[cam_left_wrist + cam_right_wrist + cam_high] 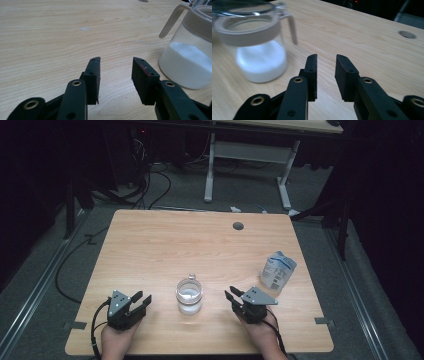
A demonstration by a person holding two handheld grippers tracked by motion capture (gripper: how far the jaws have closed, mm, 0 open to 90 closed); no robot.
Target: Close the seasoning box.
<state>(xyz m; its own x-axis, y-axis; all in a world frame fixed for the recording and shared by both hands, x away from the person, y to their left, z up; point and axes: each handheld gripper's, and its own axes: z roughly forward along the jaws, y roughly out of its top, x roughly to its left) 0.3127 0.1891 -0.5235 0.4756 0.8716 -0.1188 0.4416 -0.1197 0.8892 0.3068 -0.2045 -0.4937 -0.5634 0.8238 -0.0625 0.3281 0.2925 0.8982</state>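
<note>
Jar [190, 296] of white powder sits lower centre on the bench [165, 240]; my left gripper [141, 301] and right gripper [231, 297] flank it, both part-open, empty. I should approach level, squarely.

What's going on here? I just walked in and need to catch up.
A person at a wooden table holds a gripper in each hand. Between them stands a glass jar partly filled with white powder, its lid on. The left gripper and the right gripper both rest open beside the jar, holding nothing. A blue and white pouch stands to the right, untouched.
</note>
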